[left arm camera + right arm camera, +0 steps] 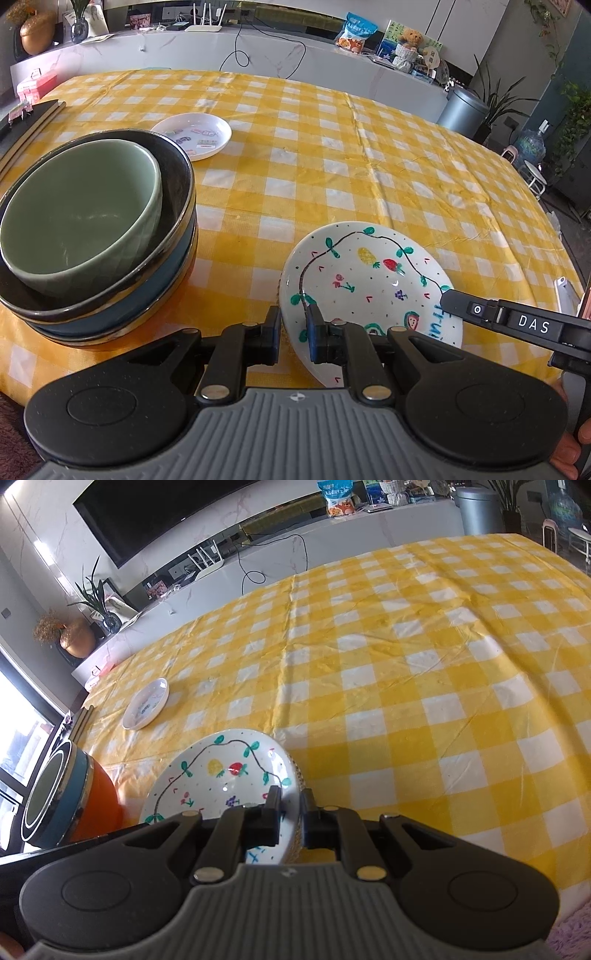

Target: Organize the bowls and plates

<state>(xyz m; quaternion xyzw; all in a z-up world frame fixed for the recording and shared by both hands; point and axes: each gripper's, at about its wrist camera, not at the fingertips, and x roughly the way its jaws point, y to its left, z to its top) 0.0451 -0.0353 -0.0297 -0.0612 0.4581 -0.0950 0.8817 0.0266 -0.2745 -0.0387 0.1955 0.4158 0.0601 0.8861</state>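
A white plate painted with fruit and vines (369, 273) (221, 775) hangs tilted just above the yellow checked tablecloth (332, 166). My left gripper (294, 315) is shut on its near-left rim, one finger under and one on the painted face. My right gripper (290, 799) is shut on the opposite rim and reaches in from the right (448, 295) in the left wrist view. Left of the plate stands a stack of bowls: a green bowl (81, 214) inside a black bowl (177, 177), on a blue one (110, 317) (70, 797). A small white sticker plate (192, 134) (146, 703) lies farther back.
Dark boards with clips (29, 118) and a pink box (37, 85) sit at the table's far left. A white counter (258, 51) with a router, snack bag and teddy bear runs behind the table. A person's hand (569, 450) shows at the lower right.
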